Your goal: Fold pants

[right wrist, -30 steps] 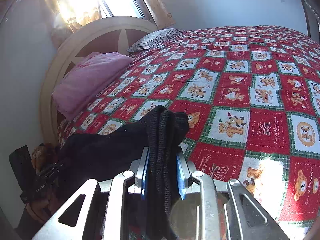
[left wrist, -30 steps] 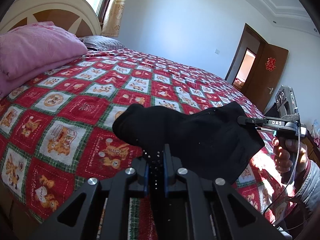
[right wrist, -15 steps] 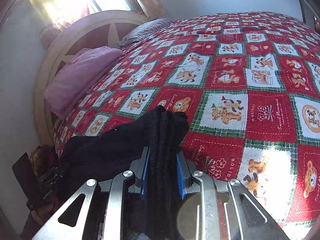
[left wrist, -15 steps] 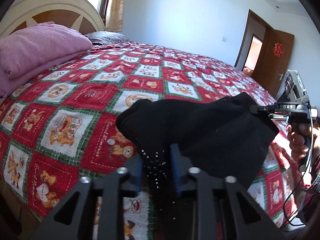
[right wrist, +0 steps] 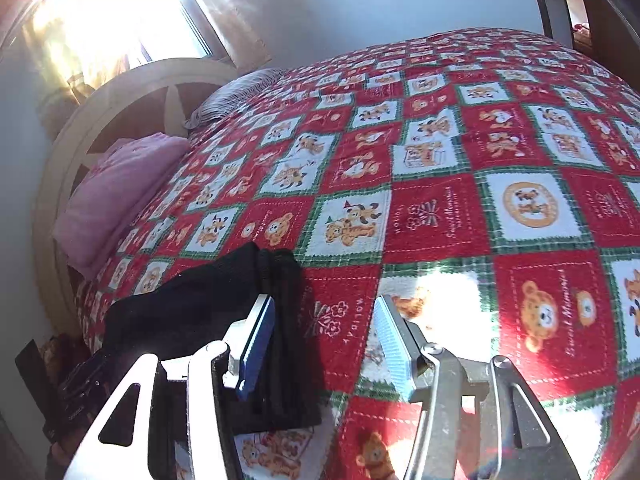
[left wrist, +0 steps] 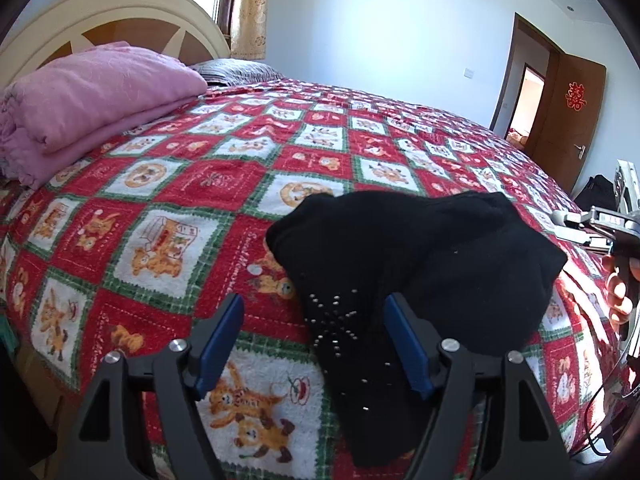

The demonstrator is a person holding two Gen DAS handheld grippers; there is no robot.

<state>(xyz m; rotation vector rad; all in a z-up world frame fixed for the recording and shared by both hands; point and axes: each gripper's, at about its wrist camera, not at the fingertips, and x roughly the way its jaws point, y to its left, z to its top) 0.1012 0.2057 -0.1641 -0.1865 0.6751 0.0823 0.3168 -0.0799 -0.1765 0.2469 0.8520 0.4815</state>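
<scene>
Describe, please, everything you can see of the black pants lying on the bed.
The black pants are a soft, knit-looking dark garment, folded into a compact, slightly lumpy bundle. Small silvery studs dot the part nearest the left claw. They lie on the red, white and green bear-patterned quilt near the bed's edge, one end drooping over it. Both claws stand open: part of the bundle lies between the left claw's fingers, ungripped, while the right claw has the layered fabric edge beside its left finger.
</scene>
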